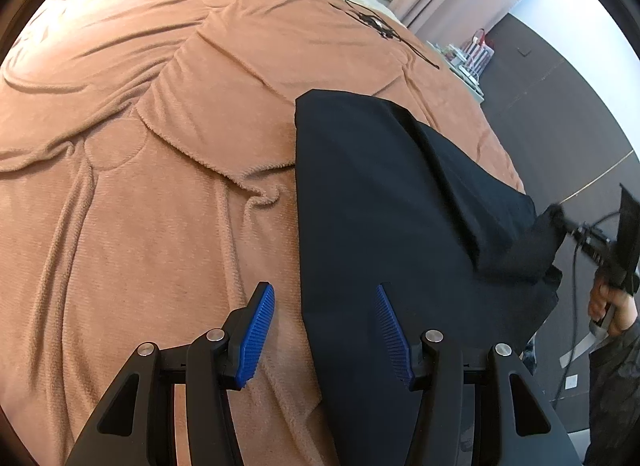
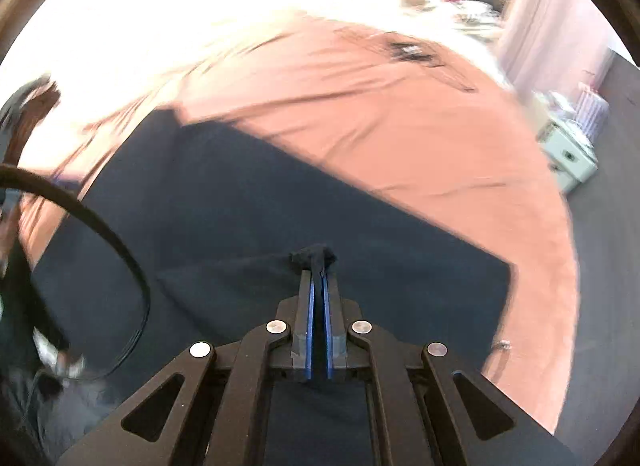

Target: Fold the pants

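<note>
Tongs first, from the left: the left gripper [image 1: 326, 330] hangs released at the bottom of its own view, blue pads spread with nothing between them. One pad sits over the terracotta blanket [image 1: 140, 185], the other over the long left edge of the pants [image 1: 380, 205] — probably waiting there to pin or take that edge.

Those dark pants lie on the blanket, running from mid-frame down to the lower right of that view, with a loose fold along their right side.

At the far right edge the right gripper [image 1: 560, 217] shows up small and blurred, a hand [image 1: 612, 306] on its handle, and cloth rises to it.

Its own view settles things: the right gripper [image 2: 318, 278] is clenched on a small bunch of pants [image 2: 260, 205] fabric that pokes out just past the tips. My guess is it has an edge or corner to carry across — the smear suggests motion.
</note>
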